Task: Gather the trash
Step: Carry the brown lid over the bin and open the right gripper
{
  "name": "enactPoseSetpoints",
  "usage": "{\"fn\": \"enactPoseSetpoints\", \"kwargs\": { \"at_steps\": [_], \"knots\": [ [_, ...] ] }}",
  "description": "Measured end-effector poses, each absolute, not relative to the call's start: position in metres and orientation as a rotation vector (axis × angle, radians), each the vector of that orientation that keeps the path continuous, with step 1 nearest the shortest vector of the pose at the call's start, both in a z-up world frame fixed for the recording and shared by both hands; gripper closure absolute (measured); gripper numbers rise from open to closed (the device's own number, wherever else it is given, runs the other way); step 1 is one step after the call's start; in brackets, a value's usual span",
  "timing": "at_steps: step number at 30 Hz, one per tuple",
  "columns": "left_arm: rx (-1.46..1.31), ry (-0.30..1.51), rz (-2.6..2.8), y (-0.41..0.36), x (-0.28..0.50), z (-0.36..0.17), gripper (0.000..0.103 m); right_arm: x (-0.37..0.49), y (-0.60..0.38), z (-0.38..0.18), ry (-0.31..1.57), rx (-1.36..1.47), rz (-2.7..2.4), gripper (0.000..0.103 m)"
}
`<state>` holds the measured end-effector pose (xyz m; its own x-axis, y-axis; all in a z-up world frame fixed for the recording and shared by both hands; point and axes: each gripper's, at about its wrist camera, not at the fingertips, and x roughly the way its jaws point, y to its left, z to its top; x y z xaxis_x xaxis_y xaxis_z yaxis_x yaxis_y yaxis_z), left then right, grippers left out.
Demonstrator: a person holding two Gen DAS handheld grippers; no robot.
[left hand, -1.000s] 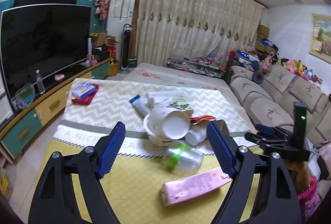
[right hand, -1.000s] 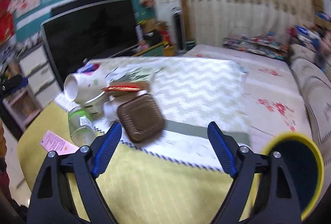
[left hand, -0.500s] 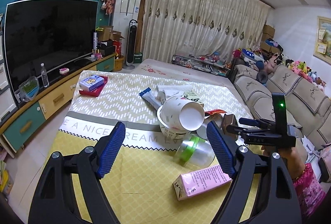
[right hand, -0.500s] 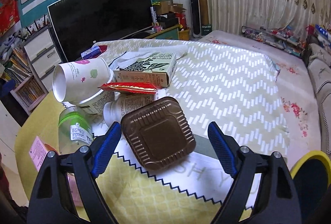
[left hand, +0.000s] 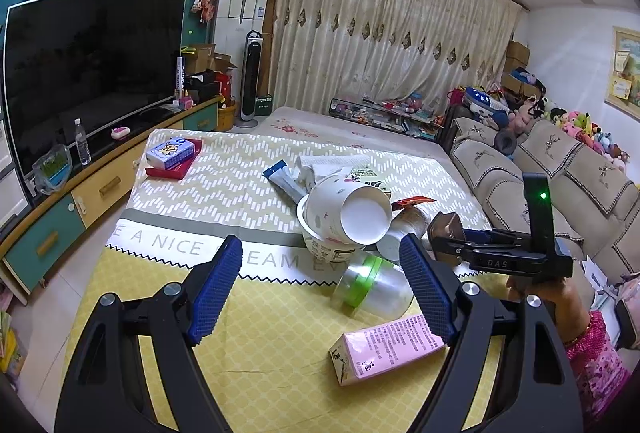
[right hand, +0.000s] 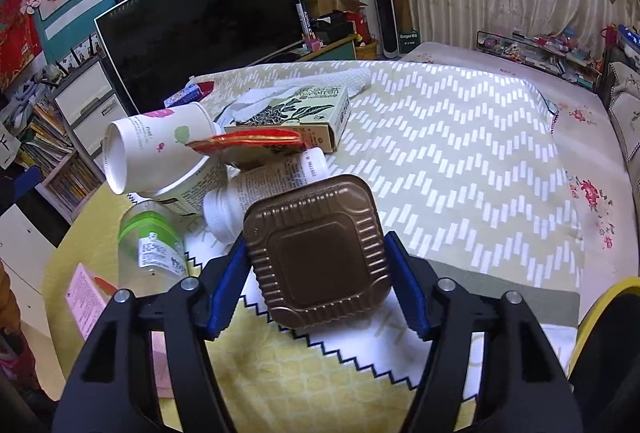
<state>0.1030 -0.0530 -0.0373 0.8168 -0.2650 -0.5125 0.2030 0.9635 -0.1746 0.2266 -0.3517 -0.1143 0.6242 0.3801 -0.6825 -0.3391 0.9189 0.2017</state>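
The fingers [right hand: 404, 285] of the right gripper [right hand: 316, 287] press against both sides of a brown ribbed plastic tray [right hand: 318, 253], which sits between the blue pads at the near edge of the trash pile. In the left wrist view this gripper [left hand: 452, 245] reaches in from the right, its tip at the tray [left hand: 442, 227].

The left gripper [left hand: 320, 289] hangs above the yellow part of the cloth-covered counter [left hand: 256, 333], its fingers [left hand: 218, 289] spread wide and gripping nothing.

The pile lies where the yellow cloth meets the zigzag-patterned cloth. A white paper cup [left hand: 352, 209] lies on its side, resting on the rim of a paper bowl [left hand: 320, 245]. Just beside them lies a clear bottle [left hand: 372, 287] with a green band, and nearer the camera a pink carton [left hand: 384, 351] lies flat on the yellow cloth. In the right wrist view a white pill bottle [right hand: 264, 189] lies on its side touching the tray's far edge, with a red wrapper [right hand: 256, 141] above it and a green-printed box [right hand: 304, 113] behind. A blue tube [left hand: 282, 179] sticks out of the pile's far side.

Well apart, at the far left corner of the counter, a blue box [left hand: 170, 152] rests on a red one. A yellow-rimmed bin [right hand: 596, 317] shows at the right edge of the right wrist view. A television [left hand: 88, 73] stands along the left wall, and a sofa [left hand: 560, 173] runs along the right.
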Motion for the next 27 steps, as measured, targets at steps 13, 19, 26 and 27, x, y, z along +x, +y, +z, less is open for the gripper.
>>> {"fn": "enactPoseSetpoints", "kwargs": {
  "at_steps": [13,19,26,27],
  "knots": [
    [-0.096,0.573,-0.288,-0.067,0.103,-0.043,0.023,0.167,-0.409,-0.088,0.694,0.143,0.194,0.040],
    [-0.083,0.576,-0.322,-0.075,0.101,-0.048,0.023,0.147,-0.468,-0.096,0.703,0.195,0.016,0.040],
    [-0.083,0.582,-0.355,-0.077,0.098,-0.053,0.023,0.133,-0.544,-0.121,0.756,0.189,-0.256,0.040],
    [-0.079,0.584,-0.357,-0.078,0.097,-0.054,0.023,0.131,-0.551,-0.126,0.766,0.190,-0.275,0.040]
  ]
}}
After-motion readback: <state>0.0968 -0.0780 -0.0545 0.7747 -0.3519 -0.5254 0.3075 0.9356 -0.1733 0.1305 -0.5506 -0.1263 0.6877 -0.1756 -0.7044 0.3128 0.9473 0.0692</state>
